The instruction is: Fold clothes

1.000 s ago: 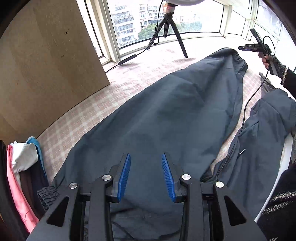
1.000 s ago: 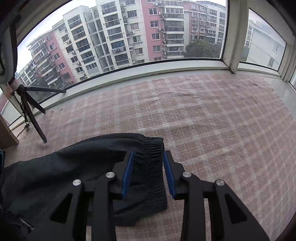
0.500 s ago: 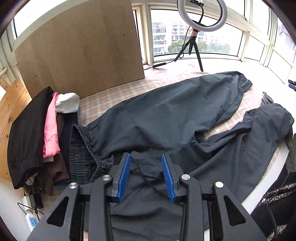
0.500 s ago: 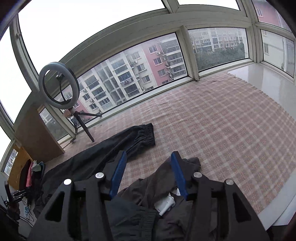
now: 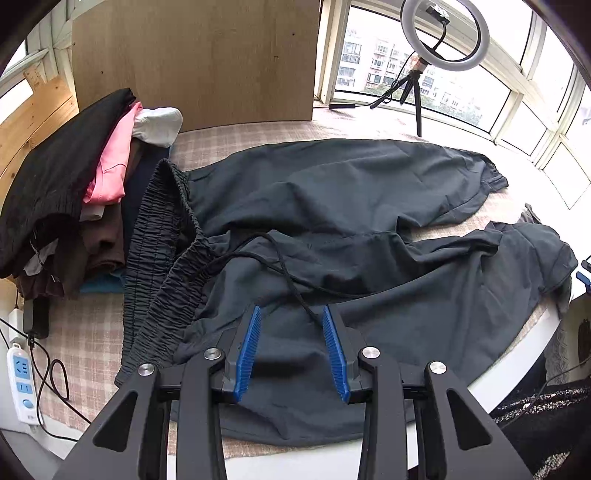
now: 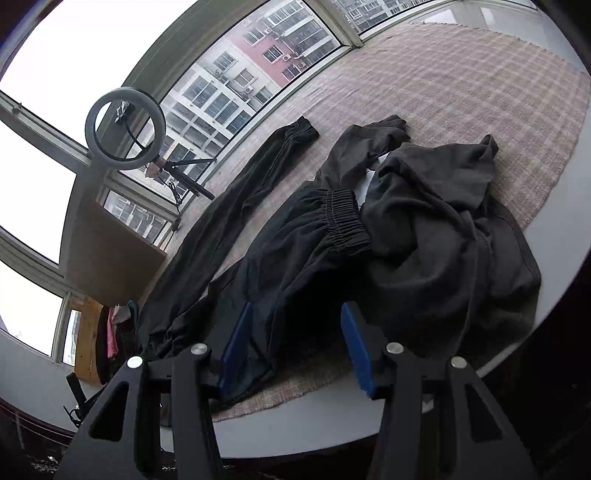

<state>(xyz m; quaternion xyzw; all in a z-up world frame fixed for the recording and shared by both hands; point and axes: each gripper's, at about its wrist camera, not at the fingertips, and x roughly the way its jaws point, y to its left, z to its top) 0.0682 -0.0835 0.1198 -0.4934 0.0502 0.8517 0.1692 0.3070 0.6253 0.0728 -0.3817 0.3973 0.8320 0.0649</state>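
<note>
Across centre frame: dark trousers (image 5: pixel 332 229) spread on the checked worktop (image 5: pixel 85 332), legs now parted. Right gripper (image 6: pixel 295 343), fingers half-wide, empty, has released the cuff (image 6: pixel 301 129); left gripper (image 5: pixel 291 350), fingers narrower, empty. Laying-out seems done; folding pending.

This is a room in a home, high up in an apartment block. Curved bay windows (image 5: pixel 461 85) look out on residential towers (image 6: pixel 236 74). A checked cloth (image 6: pixel 461 85) covers the wide worktop, where dark trousers (image 5: pixel 332 206) lie spread beside a pile of clothes (image 5: pixel 81 199). A ring light (image 5: pixel 445 35) on a tripod stands by the glass, and a power strip (image 5: pixel 22 380) lies at the edge.
</note>
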